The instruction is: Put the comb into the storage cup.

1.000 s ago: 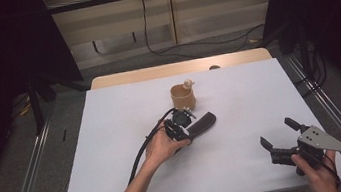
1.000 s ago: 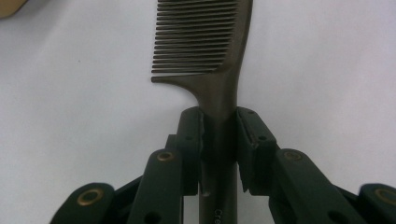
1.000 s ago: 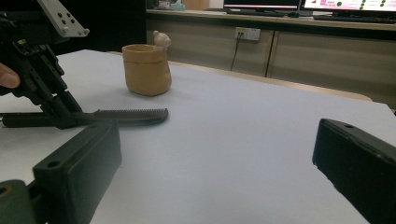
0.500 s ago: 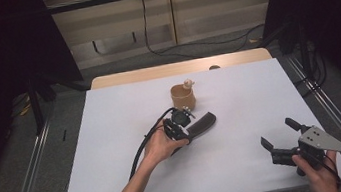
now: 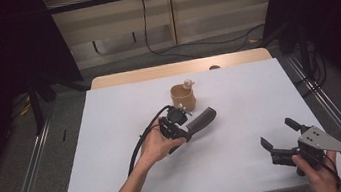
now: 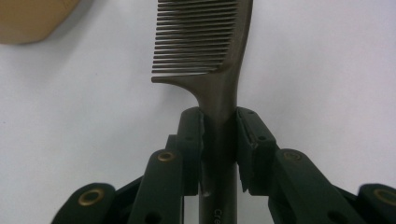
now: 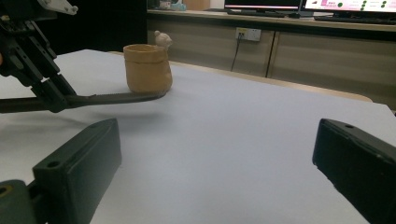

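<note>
Left tongs (image 6: 219,135) clamped on the comb (image 6: 210,46) handle, comb held just beside the tan cup (image 5: 183,97); right tongs (image 5: 279,144), jaws apart, idle well away; placement apparently remains.

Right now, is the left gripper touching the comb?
Touching. The left gripper view shows the left gripper with both jaws pressed against the comb handle, no gap on either side.

On the table (image 5: 113,134), the cup (image 5: 183,97) stands toward the back, near the middle. The comb (image 5: 201,121) is just in front of it, held clear of the surface by the left gripper (image 5: 176,125). The right gripper (image 5: 278,141) sits well apart at the front right.
</note>
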